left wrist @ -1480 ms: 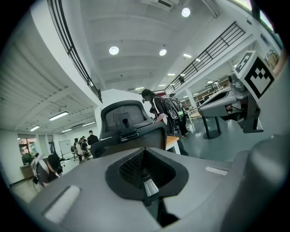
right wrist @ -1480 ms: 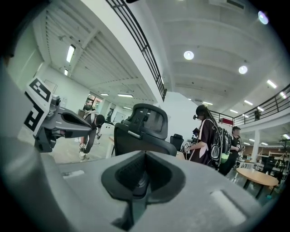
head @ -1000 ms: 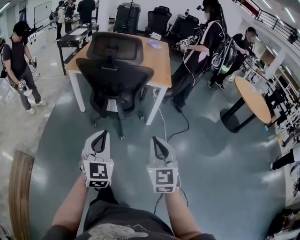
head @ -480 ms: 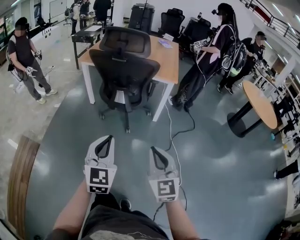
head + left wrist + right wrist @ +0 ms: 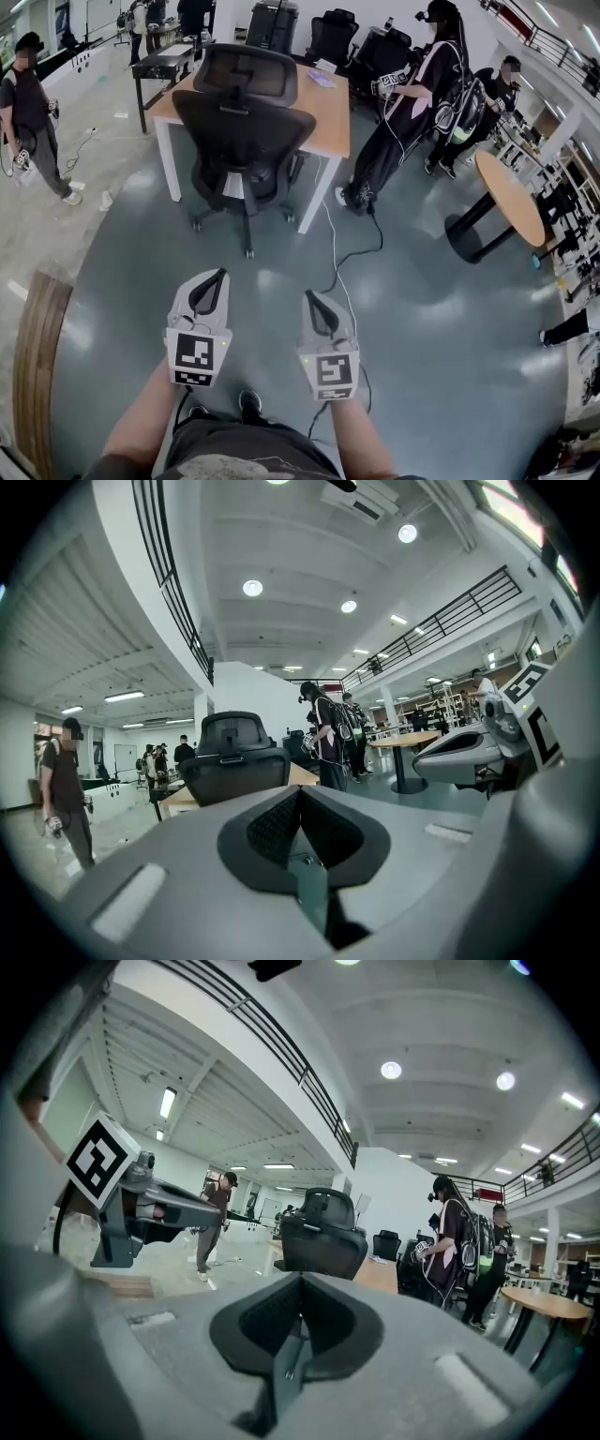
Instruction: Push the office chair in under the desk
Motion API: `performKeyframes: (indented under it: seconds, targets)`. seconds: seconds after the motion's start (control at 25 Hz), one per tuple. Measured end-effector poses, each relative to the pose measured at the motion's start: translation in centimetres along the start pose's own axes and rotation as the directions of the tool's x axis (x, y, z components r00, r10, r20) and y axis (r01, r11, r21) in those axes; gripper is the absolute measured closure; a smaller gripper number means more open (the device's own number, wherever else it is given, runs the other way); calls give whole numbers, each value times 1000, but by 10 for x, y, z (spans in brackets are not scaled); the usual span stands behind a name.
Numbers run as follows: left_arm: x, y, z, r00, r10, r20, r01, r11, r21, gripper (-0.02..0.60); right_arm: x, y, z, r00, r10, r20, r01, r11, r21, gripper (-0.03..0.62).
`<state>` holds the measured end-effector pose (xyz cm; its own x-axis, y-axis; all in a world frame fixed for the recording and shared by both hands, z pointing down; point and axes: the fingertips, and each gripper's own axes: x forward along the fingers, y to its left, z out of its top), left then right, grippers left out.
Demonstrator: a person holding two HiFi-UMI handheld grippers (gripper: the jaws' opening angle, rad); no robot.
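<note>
Left hand-held gripper (image 5: 220, 274): jaws pressed together, nothing between them.
Right hand-held gripper (image 5: 306, 296): likewise closed and empty, just beside the left.
Office chair (image 5: 239, 131): well ahead and slightly left, backrest facing both grippers, wheeled base out in front of the desk.
Tabletop (image 5: 326, 117): wooden, directly behind the chair, its near edge running across the line of approach.
Nearer hand: the left, I'd judge, by a little; neither touches the chair.
Floor (image 5: 441, 309): smooth, glossy grey; a cable (image 5: 343, 261) trails past the desk's right leg.
Room: open office, a person (image 5: 403, 103) standing right of the desk.
</note>
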<state>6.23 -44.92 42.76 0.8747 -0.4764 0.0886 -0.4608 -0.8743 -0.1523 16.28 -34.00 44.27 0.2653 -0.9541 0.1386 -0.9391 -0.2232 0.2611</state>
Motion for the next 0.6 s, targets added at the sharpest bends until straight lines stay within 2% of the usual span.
performKeyframes:
  seconds: [0.24,0.6]
  targets:
    - [-7,18,-9,1000,10,-16,-11,1000,-15,561,3,31,3,999,32,-21,-34,996,-79,603]
    - [-10,12,0,1000,-5,12,5,1000,-16,561,5,26,4,1000,10,-23,-12,998,-57,603]
